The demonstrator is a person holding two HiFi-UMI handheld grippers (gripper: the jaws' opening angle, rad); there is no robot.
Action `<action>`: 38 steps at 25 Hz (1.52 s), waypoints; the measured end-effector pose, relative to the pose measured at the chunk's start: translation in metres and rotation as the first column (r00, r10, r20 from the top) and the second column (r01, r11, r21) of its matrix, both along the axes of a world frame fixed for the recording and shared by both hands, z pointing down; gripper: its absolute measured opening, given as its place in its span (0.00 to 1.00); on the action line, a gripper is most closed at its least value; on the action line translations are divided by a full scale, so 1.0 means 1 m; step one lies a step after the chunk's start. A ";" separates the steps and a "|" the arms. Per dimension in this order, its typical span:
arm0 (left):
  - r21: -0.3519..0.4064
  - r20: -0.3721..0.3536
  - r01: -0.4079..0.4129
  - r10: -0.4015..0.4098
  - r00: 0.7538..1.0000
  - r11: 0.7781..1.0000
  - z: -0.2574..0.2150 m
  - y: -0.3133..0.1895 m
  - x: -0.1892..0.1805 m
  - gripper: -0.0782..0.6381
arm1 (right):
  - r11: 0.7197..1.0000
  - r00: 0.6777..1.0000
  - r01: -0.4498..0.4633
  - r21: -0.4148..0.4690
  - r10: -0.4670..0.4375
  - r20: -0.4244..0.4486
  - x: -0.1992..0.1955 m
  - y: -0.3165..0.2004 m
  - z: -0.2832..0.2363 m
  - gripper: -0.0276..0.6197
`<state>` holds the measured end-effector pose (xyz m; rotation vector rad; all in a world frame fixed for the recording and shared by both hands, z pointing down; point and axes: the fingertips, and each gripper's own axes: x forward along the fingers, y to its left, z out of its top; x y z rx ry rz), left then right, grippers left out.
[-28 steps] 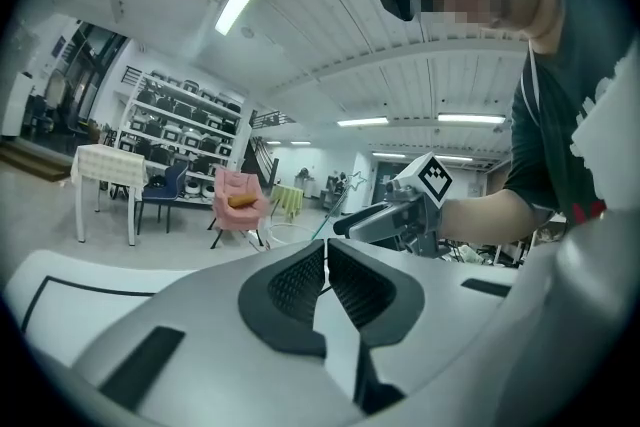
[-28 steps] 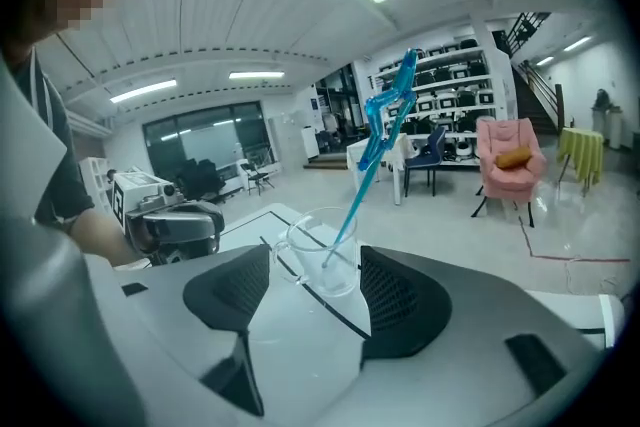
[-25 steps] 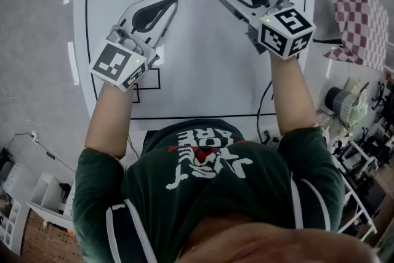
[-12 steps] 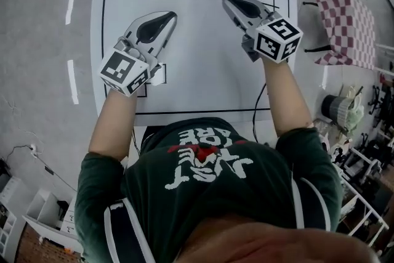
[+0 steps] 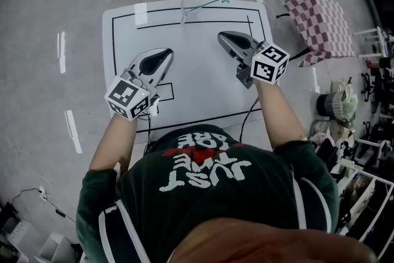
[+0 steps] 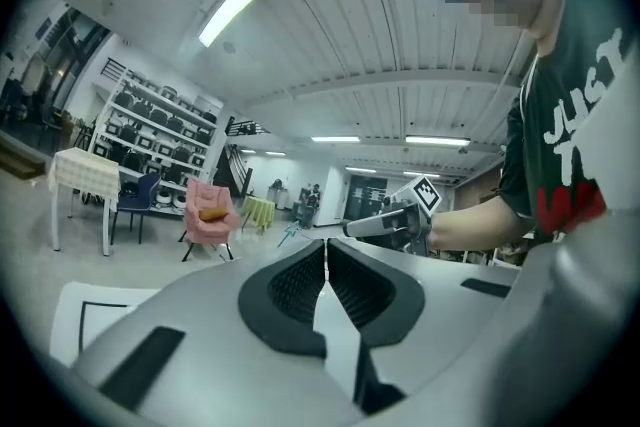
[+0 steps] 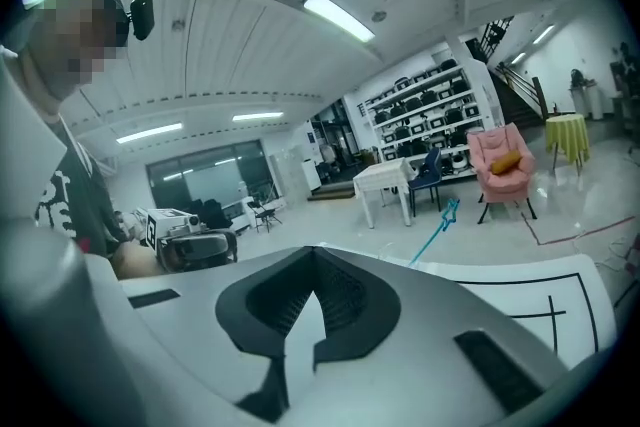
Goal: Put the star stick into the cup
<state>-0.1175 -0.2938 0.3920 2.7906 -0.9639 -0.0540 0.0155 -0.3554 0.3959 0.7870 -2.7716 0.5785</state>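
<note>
Both grippers hang clear above the white, round-cornered table [image 5: 125,40], which is marked with thin black rectangles. On the left gripper [image 6: 325,250], the ribbed black pads are pressed flat together with nothing between them. The right gripper [image 7: 312,255] has just been closing its jaws, and its ridged pads now meet on nothing. At the table's far edge we see the star stick [image 5: 208,4], a thin teal rod tipped with an outlined star. It leans with its lower end in the clear cup [image 5: 183,14], well apart from both grippers.
</note>
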 end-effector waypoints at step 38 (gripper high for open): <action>0.028 0.019 0.124 -0.125 0.992 0.992 -0.114 0.216 0.070 0.13 | 0.988 0.983 0.105 0.111 -0.120 0.137 0.079 0.235 -0.117 0.09</action>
